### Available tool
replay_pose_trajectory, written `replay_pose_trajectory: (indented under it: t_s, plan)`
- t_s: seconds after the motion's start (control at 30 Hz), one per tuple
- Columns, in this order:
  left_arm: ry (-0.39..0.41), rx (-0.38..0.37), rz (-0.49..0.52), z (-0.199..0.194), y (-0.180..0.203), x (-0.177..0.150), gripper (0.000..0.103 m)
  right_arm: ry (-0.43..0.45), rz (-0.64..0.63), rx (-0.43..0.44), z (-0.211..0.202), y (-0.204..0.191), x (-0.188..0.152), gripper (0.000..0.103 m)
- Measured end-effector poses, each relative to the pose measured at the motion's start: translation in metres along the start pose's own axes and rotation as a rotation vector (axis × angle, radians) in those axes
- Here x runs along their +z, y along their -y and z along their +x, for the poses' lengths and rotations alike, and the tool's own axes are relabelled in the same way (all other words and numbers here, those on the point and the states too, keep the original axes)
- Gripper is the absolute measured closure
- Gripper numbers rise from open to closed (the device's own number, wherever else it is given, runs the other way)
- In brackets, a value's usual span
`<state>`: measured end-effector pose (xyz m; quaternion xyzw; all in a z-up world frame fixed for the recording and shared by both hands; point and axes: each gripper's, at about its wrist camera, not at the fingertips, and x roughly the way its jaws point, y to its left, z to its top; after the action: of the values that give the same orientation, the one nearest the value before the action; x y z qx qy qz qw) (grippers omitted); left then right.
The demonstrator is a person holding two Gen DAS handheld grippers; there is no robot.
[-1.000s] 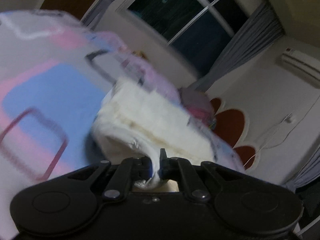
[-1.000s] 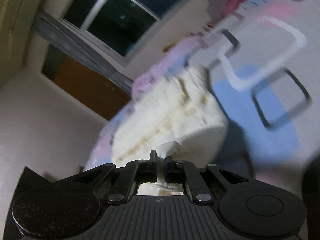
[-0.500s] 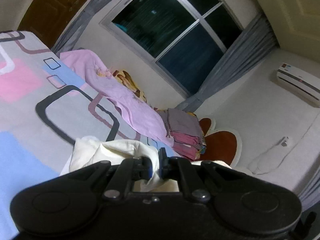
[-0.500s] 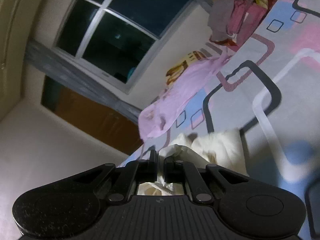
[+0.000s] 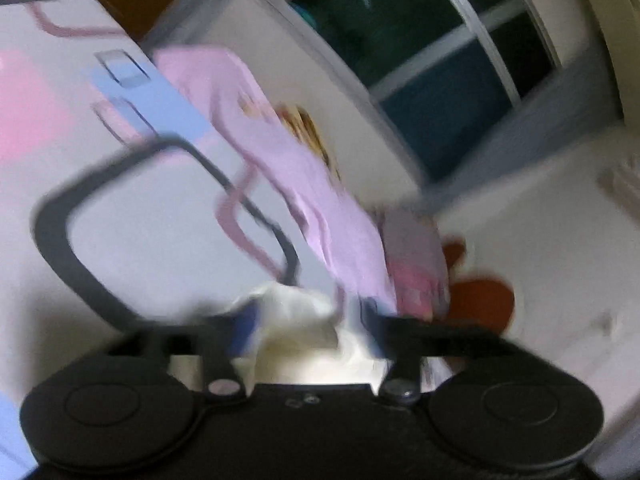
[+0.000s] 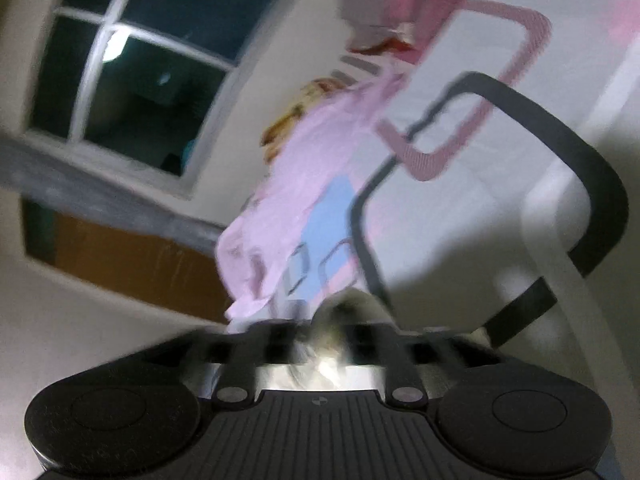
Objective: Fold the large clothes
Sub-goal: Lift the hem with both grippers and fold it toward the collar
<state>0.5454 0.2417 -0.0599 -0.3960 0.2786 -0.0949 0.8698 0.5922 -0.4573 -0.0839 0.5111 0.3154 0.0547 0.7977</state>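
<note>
Your left gripper: black, tilted slightly downward, jaws opening, fingers spread wide apart | Your right gripper: black, tilted slightly downward, jaws opening, fingers spread wide apart | Both views motion-blurred

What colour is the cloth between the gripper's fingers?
Cream-white cloth, best seen in the left wrist view.

Dark window; patterned bed
</note>
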Motion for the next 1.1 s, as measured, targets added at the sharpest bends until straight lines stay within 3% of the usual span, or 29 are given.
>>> replay_pose_trajectory:
  t_s: [0.03, 0.1, 0.2, 0.27, 0.43, 0.5, 0.53, 0.57, 0.6, 0.63, 0.67, 0.73, 0.8, 0.9, 0.97, 1.1]
  plan:
    - [0.036, 0.01, -0.002, -0.003, -0.003, 0.005, 0.023, 0.032, -0.024, 0.003, -0.003, 0.001, 0.001, 0.017]
    - [0.028, 0.008, 0.005, -0.007, -0.009, 0.013, 0.027, 0.036, -0.064, -0.003, -0.006, -0.002, -0.001, 0.02]
    - [-0.041, 0.026, 0.171, -0.005, 0.004, 0.012, 0.026, 0.02, -0.3, -0.069, 0.0, -0.024, -0.013, 0.02]
    - [-0.107, 0.053, 0.258, 0.005, 0.009, 0.01, 0.024, -0.004, -0.443, -0.167, 0.015, -0.032, -0.022, 0.02]
    - [-0.201, 0.042, 0.29, 0.032, 0.002, 0.011, 0.023, -0.118, -0.498, -0.174, 0.05, -0.026, -0.026, 0.02]
    - [-0.247, 0.002, 0.272, 0.042, -0.004, 0.011, 0.024, -0.151, -0.514, -0.182, 0.059, -0.025, -0.028, 0.045]
    - [-0.275, -0.022, 0.259, 0.049, -0.007, 0.011, 0.026, -0.174, -0.511, -0.181, 0.064, -0.022, -0.029, 0.069]
    - [-0.29, -0.035, 0.25, 0.052, -0.009, 0.011, 0.033, -0.184, -0.505, -0.174, 0.064, -0.021, -0.029, 0.085]
    - [-0.302, -0.042, 0.249, 0.056, -0.011, 0.01, 0.057, -0.183, -0.504, -0.166, 0.064, -0.019, -0.029, 0.088]
    - [-0.316, -0.04, 0.248, 0.06, -0.013, 0.009, 0.094, -0.172, -0.513, -0.162, 0.06, -0.021, -0.03, 0.091]
    - [-0.321, -0.041, 0.239, 0.061, -0.015, 0.009, 0.097, -0.155, -0.525, -0.154, 0.055, -0.022, -0.031, 0.096]
    - [-0.256, -0.085, 0.24, 0.05, -0.012, 0.008, 0.099, -0.094, -0.539, -0.113, 0.039, -0.028, -0.031, 0.097]
    - [-0.171, -0.152, 0.268, 0.032, -0.003, 0.008, 0.1, -0.011, -0.544, -0.006, 0.02, -0.035, -0.026, 0.098]
    - [-0.105, -0.157, 0.29, 0.027, 0.007, 0.012, 0.1, 0.065, -0.537, 0.039, 0.013, -0.038, -0.018, 0.098]
    - [-0.097, -0.11, 0.303, 0.04, 0.009, 0.014, 0.1, 0.074, -0.527, 0.004, 0.026, -0.036, -0.014, 0.098]
    - [-0.201, 0.078, 0.292, 0.086, -0.005, 0.002, 0.099, -0.036, -0.497, -0.205, 0.081, -0.012, -0.025, 0.098]
